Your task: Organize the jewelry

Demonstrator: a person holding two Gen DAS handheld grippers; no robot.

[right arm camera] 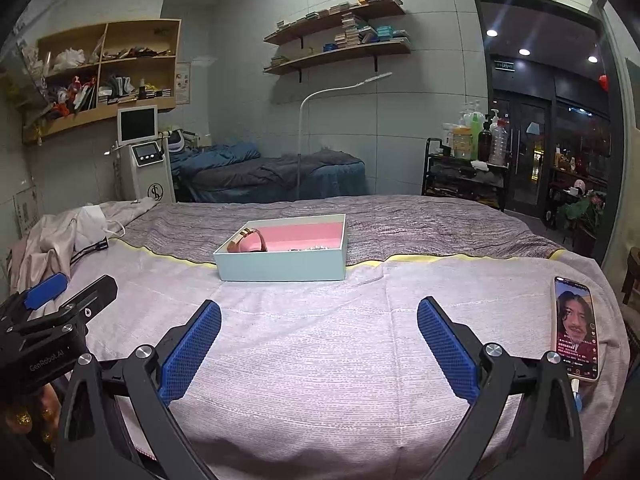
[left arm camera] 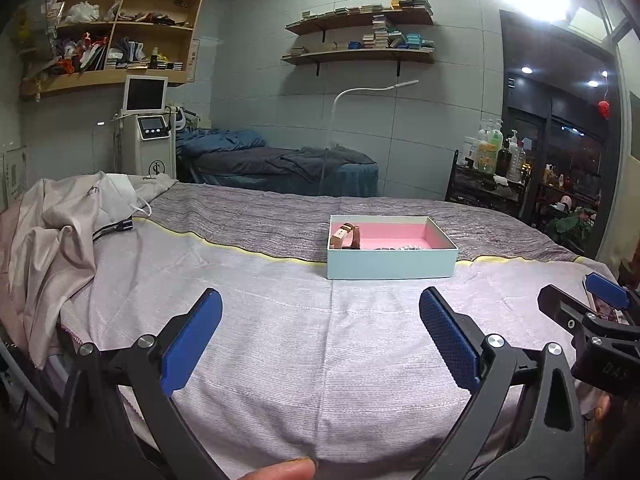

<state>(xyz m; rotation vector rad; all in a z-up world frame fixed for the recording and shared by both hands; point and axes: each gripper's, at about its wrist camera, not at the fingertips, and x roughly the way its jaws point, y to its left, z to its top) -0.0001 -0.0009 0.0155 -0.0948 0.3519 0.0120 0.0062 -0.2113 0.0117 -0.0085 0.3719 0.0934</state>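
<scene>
- Left tongs (left arm camera: 320, 320): wide open, nothing between the blue pads (left arm camera: 448, 336), low over the pale bed cover (left arm camera: 280, 340).
- Right tongs (right arm camera: 319, 326): wide open too, holding nothing, low over the same cover.
- Pale blue box (left arm camera: 392, 266) with pink inside: straight ahead of the left tongs and a bit to the right, well apart from the tips; ahead and a bit to the left of the right tongs.
- Sits across the yellow edge (left arm camera: 224, 245) where the pale cover meets the grey striped blanket (left arm camera: 260, 212).
- Watch with brown strap (left arm camera: 347, 236): inside the box, leaning at the left end.
- Shiny chain thing (left arm camera: 404, 247): also in the box, by the near wall, mostly hidden, too small to tell more.
- Phone (right arm camera: 576, 328): flat on the cover, just right of the right tongs, screen lit.
- Heap of beige cloth (left arm camera: 52, 240): far to the left of the left tongs.
- Fingertip (left arm camera: 280, 470): at the bottom edge under the left tongs.
</scene>
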